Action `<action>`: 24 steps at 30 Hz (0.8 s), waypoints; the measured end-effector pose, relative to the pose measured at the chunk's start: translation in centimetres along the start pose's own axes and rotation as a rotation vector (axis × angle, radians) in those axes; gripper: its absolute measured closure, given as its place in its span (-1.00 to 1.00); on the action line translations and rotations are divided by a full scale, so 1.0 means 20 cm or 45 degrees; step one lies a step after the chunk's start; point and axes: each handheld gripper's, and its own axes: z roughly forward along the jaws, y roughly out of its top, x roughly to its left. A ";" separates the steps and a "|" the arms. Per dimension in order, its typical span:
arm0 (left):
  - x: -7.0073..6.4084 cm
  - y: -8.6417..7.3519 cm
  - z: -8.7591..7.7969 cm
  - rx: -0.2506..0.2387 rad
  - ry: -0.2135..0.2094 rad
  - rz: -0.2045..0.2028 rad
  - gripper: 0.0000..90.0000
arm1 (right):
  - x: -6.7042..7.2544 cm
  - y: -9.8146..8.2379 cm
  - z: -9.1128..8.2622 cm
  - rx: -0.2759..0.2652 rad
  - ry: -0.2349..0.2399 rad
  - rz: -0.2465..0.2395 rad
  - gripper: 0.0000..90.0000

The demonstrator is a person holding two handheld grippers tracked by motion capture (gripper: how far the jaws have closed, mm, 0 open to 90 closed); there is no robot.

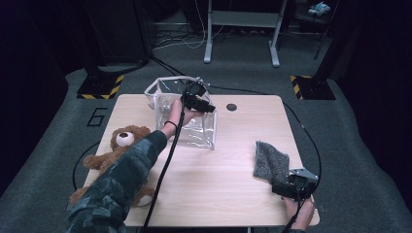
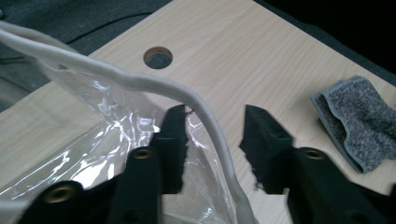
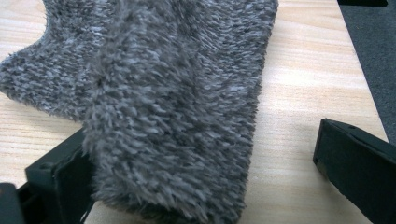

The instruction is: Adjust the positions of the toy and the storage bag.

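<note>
A clear plastic bag (image 1: 194, 132) with a white rim (image 2: 140, 80) stands open at the back of the wooden table (image 1: 228, 165). My left gripper (image 1: 208, 108) is at the bag's right top edge. In the left gripper view the left gripper (image 2: 215, 114) is open; the rim runs between its jaws, one jaw inside the bag, and neither pad presses on it. A grey fuzzy cloth (image 1: 271, 162) lies at the front right. My right gripper (image 1: 281, 187) sits at its near end. In the right gripper view the right gripper (image 3: 196, 144) is open, with the cloth (image 3: 163, 93) draped over the left jaw.
A brown teddy bear (image 1: 121, 145) lies at the table's left edge, partly under the person's left sleeve. A round cable hole (image 1: 231, 107) is in the tabletop right of the bag. A white table frame (image 1: 243, 29) stands on the floor beyond.
</note>
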 end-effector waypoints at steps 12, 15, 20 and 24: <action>0.19 -0.07 -0.22 -0.103 0.113 -0.088 -0.34 | 0.00 0.00 0.00 -0.002 0.000 -0.004 -1.00; 0.24 -0.09 -0.27 -0.115 0.165 -0.093 -0.37 | 0.00 0.00 0.00 -0.001 0.000 -0.003 -1.00; 0.36 -0.12 -0.34 -0.143 0.265 -0.158 -0.43 | 0.00 0.00 0.00 -0.002 0.001 -0.004 -1.00; 0.47 -0.16 -0.40 -0.159 0.364 -0.189 -0.45 | 0.00 0.00 0.00 -0.002 0.001 -0.004 -1.00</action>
